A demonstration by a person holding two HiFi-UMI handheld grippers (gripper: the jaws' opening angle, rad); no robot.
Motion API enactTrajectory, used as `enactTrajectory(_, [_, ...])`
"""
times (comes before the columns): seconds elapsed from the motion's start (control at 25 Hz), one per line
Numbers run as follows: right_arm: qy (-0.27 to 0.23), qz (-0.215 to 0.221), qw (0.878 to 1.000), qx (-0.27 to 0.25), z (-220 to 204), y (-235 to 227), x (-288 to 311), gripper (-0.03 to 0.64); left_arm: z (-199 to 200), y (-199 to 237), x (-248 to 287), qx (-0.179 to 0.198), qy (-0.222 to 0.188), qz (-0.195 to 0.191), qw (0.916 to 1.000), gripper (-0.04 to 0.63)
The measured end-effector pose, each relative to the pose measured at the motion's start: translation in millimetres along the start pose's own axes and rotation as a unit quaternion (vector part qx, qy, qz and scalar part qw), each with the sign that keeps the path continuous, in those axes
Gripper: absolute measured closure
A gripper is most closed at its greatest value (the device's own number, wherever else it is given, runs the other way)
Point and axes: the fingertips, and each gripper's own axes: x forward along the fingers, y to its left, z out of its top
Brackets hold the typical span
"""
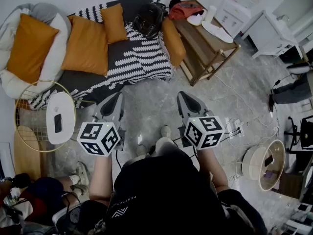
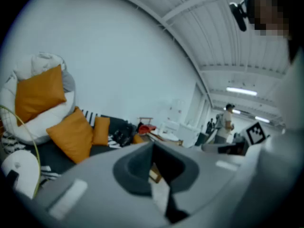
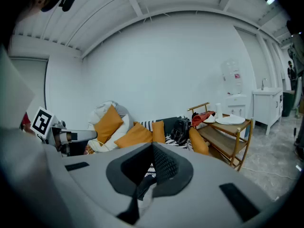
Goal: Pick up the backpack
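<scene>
- Black backpack (image 1: pixel 148 18) sits on the striped sofa (image 1: pixel 142 58), upper centre of the head view, between orange cushions (image 1: pixel 113 22).
- Left gripper (image 1: pixel 115 102) and right gripper (image 1: pixel 185 101), lower centre, hang over the floor (image 1: pixel 146 94), well apart from the backpack; both have jaws closed on nothing.
- The step looks like the approach (no reach made yet). Next move likely calls for nearing the sofa, opening the jaws and taking a strap or handle.
</scene>
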Motion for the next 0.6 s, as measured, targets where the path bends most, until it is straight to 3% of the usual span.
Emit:
enactTrajectory(0.2, [0.002, 0.016, 1.0, 0.027, 7.3, -25.4, 15.2, 0.621, 5.6, -6.8, 28.2, 0.004, -0.006, -0.004, 1.0, 0.588])
enactTrajectory(0.36, [0.012, 0.018, 1.0, 0.013, 14.1, -49.9, 33.4, 0.621, 8.4, -8.0, 53.5, 0.014, -0.006, 0.01, 0.9998, 0.588])
enactTrajectory(0.6, [0.021, 0.037, 0.999, 0.009, 29.2, -91.5, 59.2, 0.621, 10.1, -11.8, 98.5, -0.007, -0.013, 0.034, 0.9993, 0.588])
